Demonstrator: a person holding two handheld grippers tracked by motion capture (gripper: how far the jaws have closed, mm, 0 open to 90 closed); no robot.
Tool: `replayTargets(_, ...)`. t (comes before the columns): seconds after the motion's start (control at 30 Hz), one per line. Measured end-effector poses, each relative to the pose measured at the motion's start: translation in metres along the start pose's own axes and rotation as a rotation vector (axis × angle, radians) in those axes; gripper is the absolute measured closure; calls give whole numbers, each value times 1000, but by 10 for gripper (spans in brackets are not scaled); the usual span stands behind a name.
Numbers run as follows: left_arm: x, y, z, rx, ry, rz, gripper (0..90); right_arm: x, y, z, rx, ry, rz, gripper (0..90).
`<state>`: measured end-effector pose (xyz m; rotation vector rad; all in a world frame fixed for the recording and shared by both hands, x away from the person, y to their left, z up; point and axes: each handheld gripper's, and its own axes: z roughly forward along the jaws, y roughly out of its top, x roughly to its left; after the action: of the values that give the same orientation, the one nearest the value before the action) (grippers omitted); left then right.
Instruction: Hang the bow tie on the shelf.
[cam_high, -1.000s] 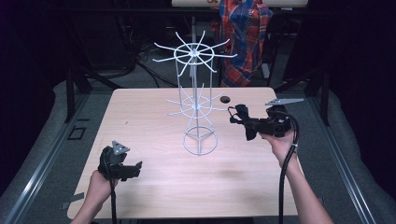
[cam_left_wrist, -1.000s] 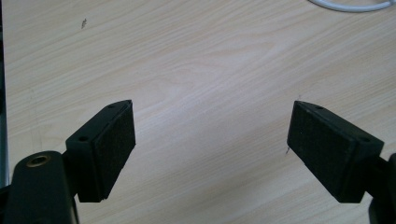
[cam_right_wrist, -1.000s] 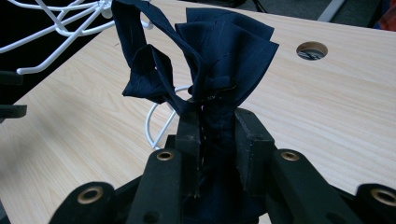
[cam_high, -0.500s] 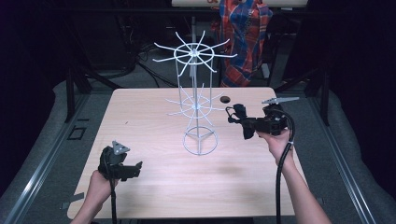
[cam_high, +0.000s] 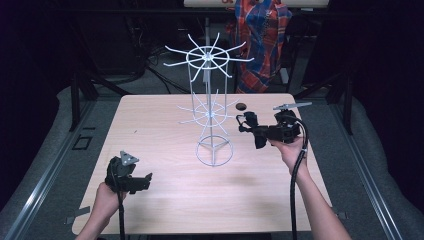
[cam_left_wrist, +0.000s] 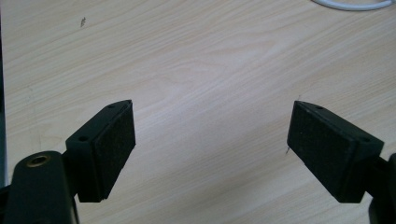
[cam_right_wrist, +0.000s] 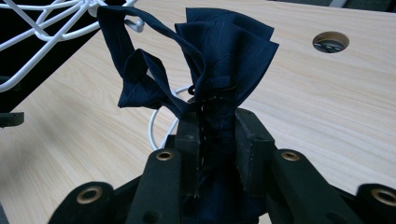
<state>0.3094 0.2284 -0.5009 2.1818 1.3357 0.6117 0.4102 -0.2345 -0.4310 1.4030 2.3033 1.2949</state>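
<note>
1. Looking down from the high view: right gripper held level above the right half of the table, pinching a dark navy cloth just beside the lower ring of arms on the white wire rack, which stands at mid-table. Left gripper resting low at the near left, well apart from rack and cloth. Small round hole in the tabletop just beyond the cloth.

2. Seen from the left gripper view: jaws spread wide, bare pads over plain wood, nothing between them. Curved white edge of the rack base at the far top.

3. Seen from the right gripper view: jaws pressed together on the bunched cloth, folds fanning out above the pads. Thin strap or loop of the cloth reaching up left to a hooked arm tip of the rack; touching or already hooked, cannot tell.

4. Judging the step in hand as hanging the cloth on a lower rack arm. Best done by keeping the pinch firm, lifting the loop slightly above the upturned tip, sliding it past the tip, then lowering before letting go. Worth moving slowly, as a sideways tug would likely spin or tip the light rack; free left gripper could steady the base if needed.
</note>
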Motion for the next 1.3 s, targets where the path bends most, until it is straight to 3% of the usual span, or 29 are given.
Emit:
replayTargets(0.23,0,0,0,2,-1,2,155,3,3,7,6,8,-2,728)
replayTargets(0.67,1,0,0,0,2,-1,156,16,8,21,29,-12,-60,726)
replayTargets(1.3,1,0,0,1,3,-3,156,27,10,35,62,-42,-108,725)
